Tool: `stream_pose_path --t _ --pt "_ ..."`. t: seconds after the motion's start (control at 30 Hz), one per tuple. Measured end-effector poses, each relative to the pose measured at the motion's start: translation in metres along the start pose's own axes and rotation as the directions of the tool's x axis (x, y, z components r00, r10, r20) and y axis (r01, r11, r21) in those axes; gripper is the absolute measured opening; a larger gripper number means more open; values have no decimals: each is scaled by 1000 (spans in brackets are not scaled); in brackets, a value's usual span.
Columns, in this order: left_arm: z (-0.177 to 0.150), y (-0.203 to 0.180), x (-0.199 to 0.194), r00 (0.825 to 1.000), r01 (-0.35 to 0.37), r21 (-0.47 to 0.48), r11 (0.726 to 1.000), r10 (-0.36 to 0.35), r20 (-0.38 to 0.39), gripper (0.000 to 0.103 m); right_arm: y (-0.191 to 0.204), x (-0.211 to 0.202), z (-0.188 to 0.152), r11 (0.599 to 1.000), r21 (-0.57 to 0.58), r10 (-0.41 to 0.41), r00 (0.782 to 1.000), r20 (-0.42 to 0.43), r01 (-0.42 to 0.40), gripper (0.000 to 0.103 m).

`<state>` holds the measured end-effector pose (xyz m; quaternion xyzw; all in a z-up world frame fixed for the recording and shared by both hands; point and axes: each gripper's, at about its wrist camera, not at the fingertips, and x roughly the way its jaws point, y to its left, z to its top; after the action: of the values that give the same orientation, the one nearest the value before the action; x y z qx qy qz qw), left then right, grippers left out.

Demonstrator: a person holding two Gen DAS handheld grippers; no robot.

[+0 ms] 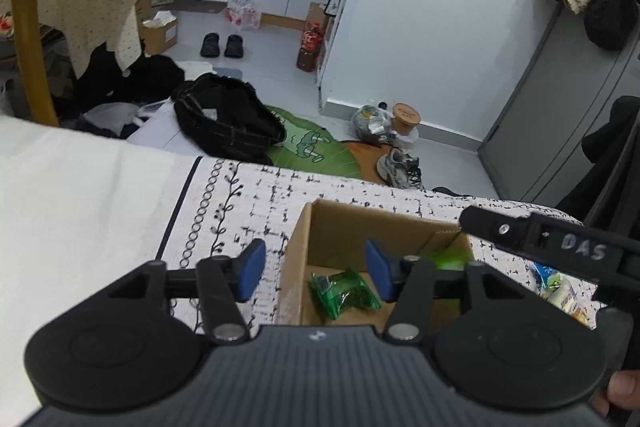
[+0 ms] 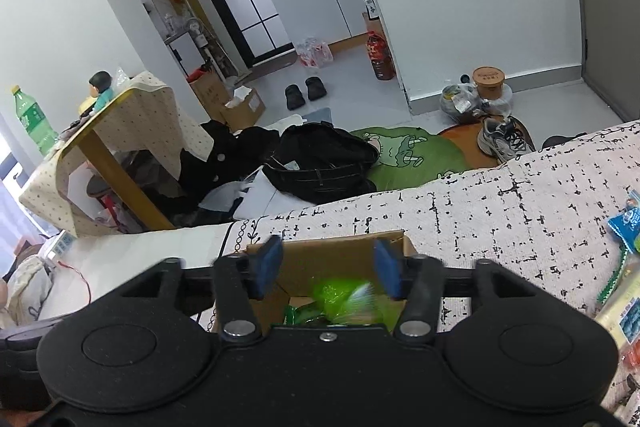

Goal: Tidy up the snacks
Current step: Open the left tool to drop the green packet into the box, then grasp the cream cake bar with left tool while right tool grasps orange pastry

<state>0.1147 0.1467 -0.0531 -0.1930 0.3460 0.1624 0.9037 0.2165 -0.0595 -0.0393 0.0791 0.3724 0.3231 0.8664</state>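
Both my left gripper [image 1: 315, 270] and right gripper [image 2: 329, 267] are released above the brown cardboard box [image 1: 344, 227], a bright green blurred snack packet [image 2: 346, 297] below the right one.

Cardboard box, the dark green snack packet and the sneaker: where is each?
cardboard box [image 1: 298, 247]: left wrist view, left wall.
dark green snack packet [image 1: 344, 293]: left wrist view, wrapper's middle.
sneaker [image 2: 502, 139]: right wrist view, laced top.

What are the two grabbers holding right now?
Nothing. The left gripper and right gripper are both open and empty, above the brown cardboard box, where green plastic snack packets lie.
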Motion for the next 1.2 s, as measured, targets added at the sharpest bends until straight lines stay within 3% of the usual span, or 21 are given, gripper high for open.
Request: stream_pose_path --t 0.1,0.27,0.4,0.6,1.2 --pt "-3 -2 -2 1000 1 -14 1000 -1 -18 69 -7 -7 0 1000 10 -23 1000 11 23 74" --pt "-7 -10 -5 1000 2 -11 1000 -2 -30 76 -23 -21 -5 999 26 -44 999 3 44 82" --pt "-11 -17 -9 1000 10 -14 1000 -11 -29 90 -32 -36 -10 997 17 -77 997 11 77 90" --pt "-18 -37 -15 999 49 42 998 -48 -25 103 -50 -58 -16 991 23 -134 991 6 134 99" --pt "-28 -104 -21 980 200 194 960 -193 -55 103 -103 -130 -20 965 61 -259 965 45 257 103"
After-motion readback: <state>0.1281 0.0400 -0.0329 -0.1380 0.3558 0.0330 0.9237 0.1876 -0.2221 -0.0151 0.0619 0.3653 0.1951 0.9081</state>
